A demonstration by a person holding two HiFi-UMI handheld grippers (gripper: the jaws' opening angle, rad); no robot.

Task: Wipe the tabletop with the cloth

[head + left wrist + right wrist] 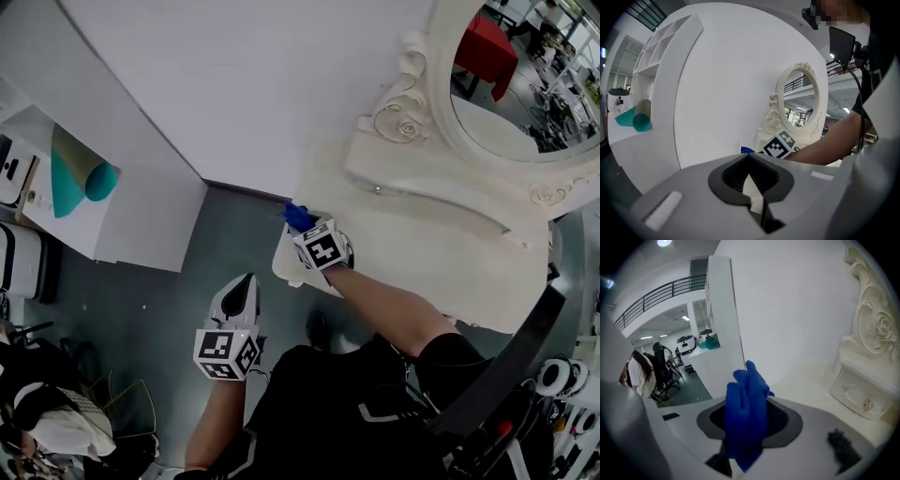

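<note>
At the left of the head view a teal roll (82,176) is seen lying on a white unit (112,234). The left gripper (246,284) is held over the floor, clear of the table (441,272). Its own view shows its jaws pressed together on nothing. Further right, the right gripper (305,228) is held at the table's left edge. The blue cloth (297,217) is pinched in its jaws, a grip made plain only in the right gripper view. An ornate mirror (525,84) stands on the table. Its small drawer (858,397) is shown clearly only by the right gripper view.
</note>
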